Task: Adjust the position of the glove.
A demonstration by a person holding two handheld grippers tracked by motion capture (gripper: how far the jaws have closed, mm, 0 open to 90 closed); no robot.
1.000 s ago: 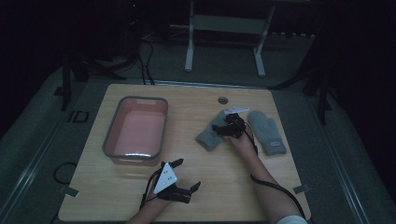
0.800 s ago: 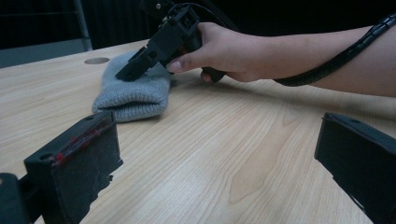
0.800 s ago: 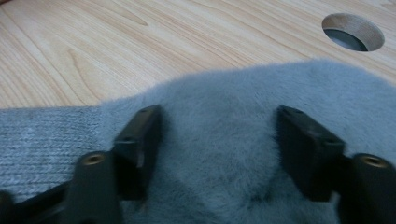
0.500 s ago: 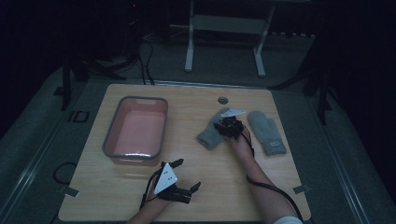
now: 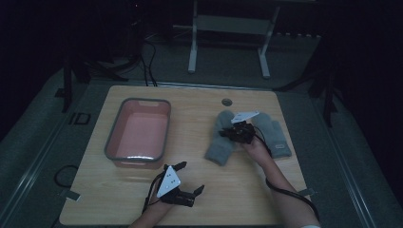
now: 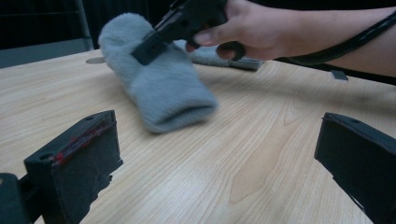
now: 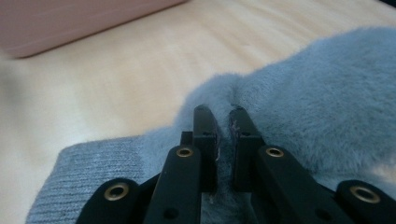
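Observation:
Two grey mittens lie on the right half of the wooden table (image 5: 204, 209). My right gripper (image 5: 236, 133) is shut on the fleecy middle of the left mitten (image 5: 219, 146); its jaws pinch a fold of the fabric (image 7: 223, 114). The second mitten (image 5: 275, 135) lies flat just right of the hand. My left gripper (image 5: 192, 176) rests near the front edge, open, nothing between its jaws (image 6: 215, 154). From there the held mitten (image 6: 163, 88) looks slightly raised at its cuff, with the right gripper (image 6: 149, 46) on top of it.
A pink tub (image 5: 114, 137) with a grey rim stands on the left half of the table, its wall (image 7: 70, 18) visible beyond the mitten. A round cable hole (image 5: 227, 101) sits near the far edge. Cables trail from both grippers.
My right gripper has shifted a little to the left with the left mitten pinched in it, and the mitten moved slightly. The left gripper has stayed put.

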